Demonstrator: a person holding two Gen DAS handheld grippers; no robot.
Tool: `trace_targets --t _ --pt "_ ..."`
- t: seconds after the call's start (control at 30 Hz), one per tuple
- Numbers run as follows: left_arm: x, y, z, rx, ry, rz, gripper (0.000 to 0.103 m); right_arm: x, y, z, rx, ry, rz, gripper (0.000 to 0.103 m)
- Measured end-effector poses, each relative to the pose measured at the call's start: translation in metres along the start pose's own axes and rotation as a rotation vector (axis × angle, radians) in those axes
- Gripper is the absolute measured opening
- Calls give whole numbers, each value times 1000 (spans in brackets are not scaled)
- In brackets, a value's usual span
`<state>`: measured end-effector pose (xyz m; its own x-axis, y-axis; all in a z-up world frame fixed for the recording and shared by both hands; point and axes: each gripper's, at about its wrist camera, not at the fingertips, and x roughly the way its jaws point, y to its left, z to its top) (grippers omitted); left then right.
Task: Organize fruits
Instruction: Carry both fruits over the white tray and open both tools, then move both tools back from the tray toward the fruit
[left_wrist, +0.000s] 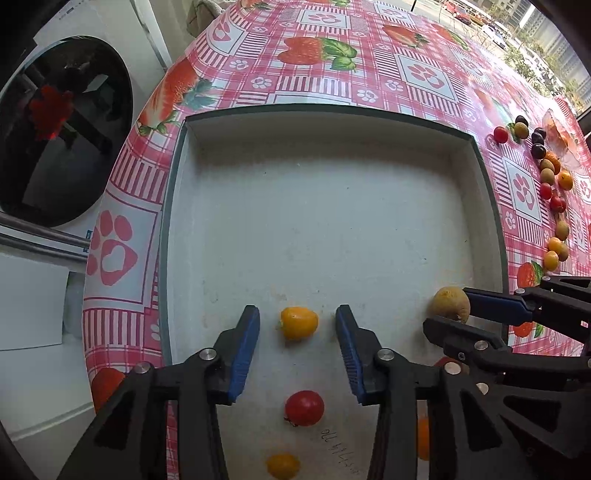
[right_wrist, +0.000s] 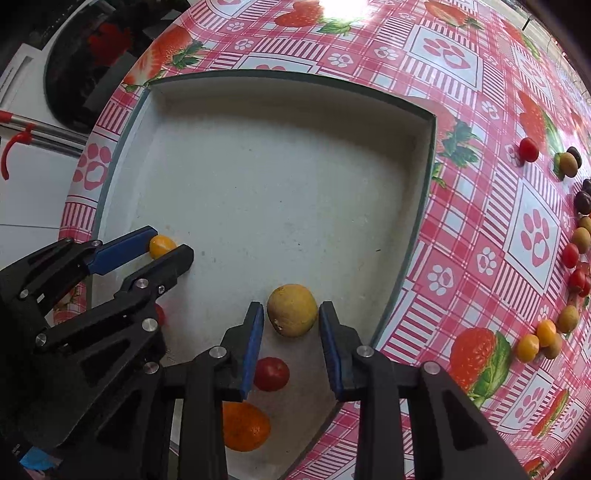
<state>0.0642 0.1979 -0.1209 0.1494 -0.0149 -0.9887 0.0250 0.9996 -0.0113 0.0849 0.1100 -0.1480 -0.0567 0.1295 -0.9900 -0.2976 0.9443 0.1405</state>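
A shallow white tray (left_wrist: 325, 122) lies on the strawberry tablecloth. My left gripper (left_wrist: 297, 325) is open, its blue pads on either side of a yellow tomato (left_wrist: 298, 323) resting on the tray floor, with gaps both sides. A red tomato (left_wrist: 304, 408) and another yellow one (left_wrist: 283, 466) lie nearer. My right gripper (right_wrist: 291, 314) is open around a tan round fruit (right_wrist: 292, 310), which also shows in the left wrist view (left_wrist: 450, 303). A red tomato (right_wrist: 271, 373) and an orange fruit (right_wrist: 245, 426) lie in the tray beneath it. The left gripper (right_wrist: 168, 245) shows at the left.
A line of several small fruits, red, yellow, tan and dark, runs along the cloth right of the tray (left_wrist: 552, 192) (right_wrist: 570, 254). A clear plastic bag (left_wrist: 561, 136) lies at the far right. A washing machine door (left_wrist: 62, 129) stands left of the table.
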Motion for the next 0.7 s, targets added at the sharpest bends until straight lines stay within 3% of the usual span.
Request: trace_targets --t 0.03,0.17,0.27,0.33,0.5,0.7 --pt "0 1 -1 -12 -4 5 64 0 -1 -1 3 -3 -7 35" --pt "-2 12 -1 -53 4 -25 68 -5 -5 -3 14 -20 39 43" --pt "-7 20 2 -77 -2 -14 68 -14 -5 -3 12 -45 54 61" --pt "-12 27 4 -107 -9 -43 68 -22 -8 -5 29 -70 66 82" --pt "-28 11 2 -50 -39 -2 68 -48 -27 -14 59 -121 88 84" --pt "-42 -28 -5 35 -51 -14 68 -70 -60 -36 151 -157 73 85"
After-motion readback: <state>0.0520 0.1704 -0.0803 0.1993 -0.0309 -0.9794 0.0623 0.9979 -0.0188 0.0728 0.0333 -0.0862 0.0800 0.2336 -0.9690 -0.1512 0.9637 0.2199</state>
